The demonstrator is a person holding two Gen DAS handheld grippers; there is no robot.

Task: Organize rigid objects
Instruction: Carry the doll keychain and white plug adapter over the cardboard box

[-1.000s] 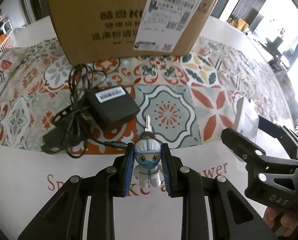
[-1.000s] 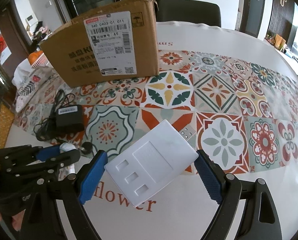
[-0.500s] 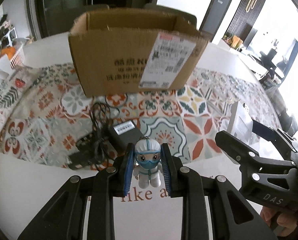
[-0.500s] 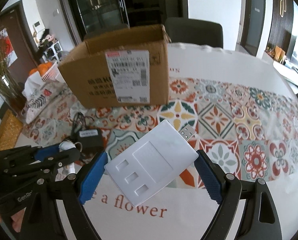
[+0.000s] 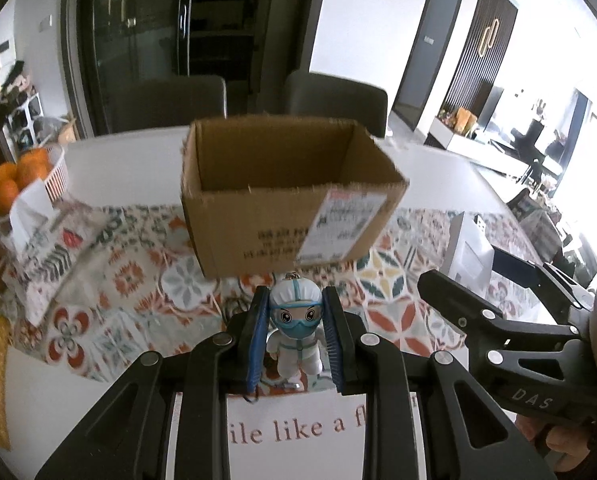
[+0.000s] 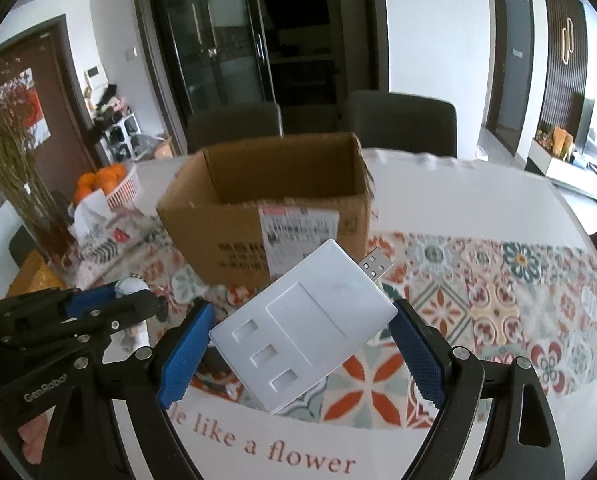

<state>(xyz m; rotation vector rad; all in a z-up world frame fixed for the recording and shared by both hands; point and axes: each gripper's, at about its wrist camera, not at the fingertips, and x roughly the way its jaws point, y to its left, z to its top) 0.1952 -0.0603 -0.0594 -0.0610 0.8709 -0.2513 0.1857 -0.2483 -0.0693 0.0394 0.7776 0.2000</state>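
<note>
My left gripper (image 5: 295, 340) is shut on a small white figurine keychain (image 5: 296, 330) with a blue mask, held well above the table. My right gripper (image 6: 300, 340) is shut on a flat white USB card reader (image 6: 302, 326) whose metal plug points up and right. An open brown cardboard box (image 5: 286, 196) stands ahead on the patterned runner; it also shows in the right wrist view (image 6: 274, 208). Its inside looks empty from here. The right gripper shows at the right of the left wrist view (image 5: 498, 320); the left gripper shows at the left of the right wrist view (image 6: 78, 320).
A white basket of oranges (image 5: 22, 176) and a tissue pack stand at the far left. Dried stems in a vase (image 6: 14, 184) rise at the left. Two dark chairs (image 6: 402, 120) stand behind the table. The black charger and cable are mostly hidden under my left gripper.
Both grippers have risen with their objects. The box now appears lower and farther, with its open top in sight. The charger has slipped below my left gripper.
</note>
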